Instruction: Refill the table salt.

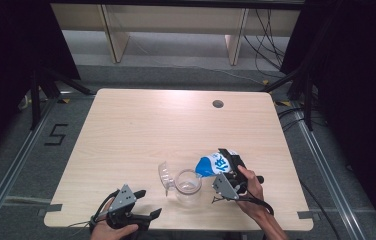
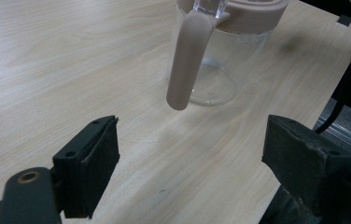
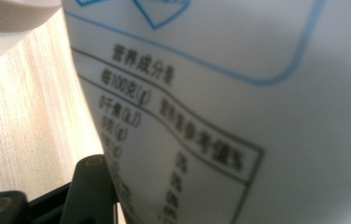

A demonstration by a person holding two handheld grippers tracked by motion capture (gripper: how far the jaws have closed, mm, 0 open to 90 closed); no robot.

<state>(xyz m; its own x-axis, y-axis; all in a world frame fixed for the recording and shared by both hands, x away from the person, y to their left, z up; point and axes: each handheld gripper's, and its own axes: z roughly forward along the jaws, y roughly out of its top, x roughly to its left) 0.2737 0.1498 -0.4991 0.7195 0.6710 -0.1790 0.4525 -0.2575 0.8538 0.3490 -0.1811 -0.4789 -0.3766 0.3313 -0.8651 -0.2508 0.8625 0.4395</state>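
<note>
black pads of the left hand-held gripper (image 2: 190, 172) stood wide apart with nothing between them, pointing at the glass pitcher (image 2: 211, 70) a little way ahead on the wooden surface (image 2: 71, 70). that pitcher was clear-walled with a dusty pink rim and a pink handle (image 2: 187, 60) hanging down its near side, facing this gripper. from the high view, the left hand-held gripper (image 1: 151, 203) sat near the front edge of the surface (image 1: 141, 125), below and to the left of the pitcher (image 1: 187, 186), not touching it. a hinged clear lid (image 1: 164, 176) stood up on the pitcher's left side.

on the pitcher's right, the right hand-held gripper (image 1: 229, 162) was clamped on a blue and white pouch (image 1: 215, 164), held tilted with its blue end over the pitcher's open mouth. in the right gripper view the pouch (image 3: 239, 116) sat close against the camera, white with blue outlines and a blurred printed table, one black jaw pressed to its lower left side; a bit of the pitcher's pink rim (image 3: 15, 14) lay at the upper left
</note>
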